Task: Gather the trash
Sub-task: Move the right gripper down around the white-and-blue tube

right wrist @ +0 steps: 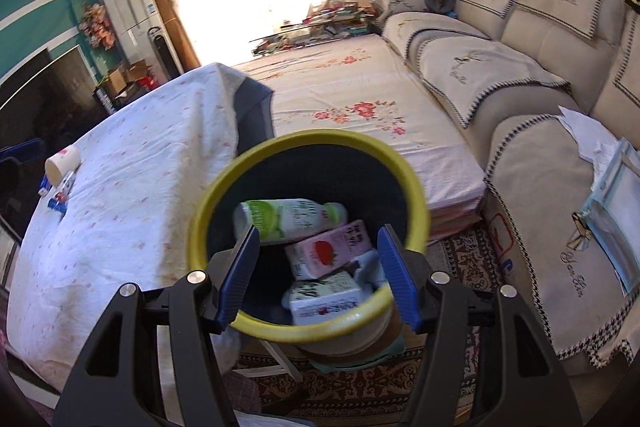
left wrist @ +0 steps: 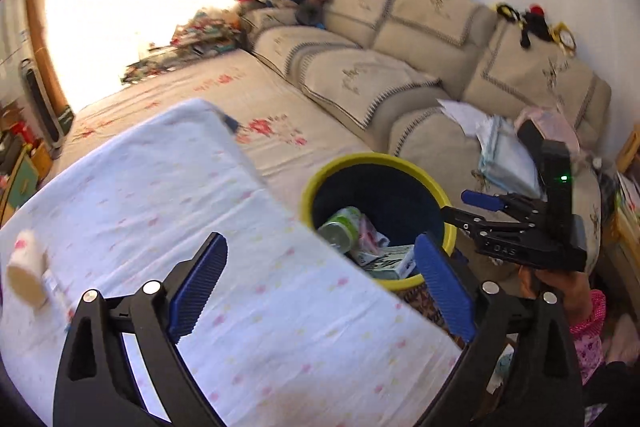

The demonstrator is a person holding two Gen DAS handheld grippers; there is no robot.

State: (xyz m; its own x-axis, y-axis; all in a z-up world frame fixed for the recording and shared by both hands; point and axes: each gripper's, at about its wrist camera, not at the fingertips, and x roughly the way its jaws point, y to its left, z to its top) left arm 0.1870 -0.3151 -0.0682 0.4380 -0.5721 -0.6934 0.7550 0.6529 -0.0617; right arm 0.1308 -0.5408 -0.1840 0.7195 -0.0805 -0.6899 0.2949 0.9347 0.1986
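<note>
Right claw point(right wrist: 316, 277) hangs over the bin point(right wrist: 208, 203) (spread, empty), left claw point(left wrist: 320, 287) likewise apart.

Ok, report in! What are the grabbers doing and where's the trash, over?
Left gripper open, empty, over table. Right gripper open, empty, above yellow bin. Bottle and cartons in bin; a cup left on table. Nothing blocking.
</note>
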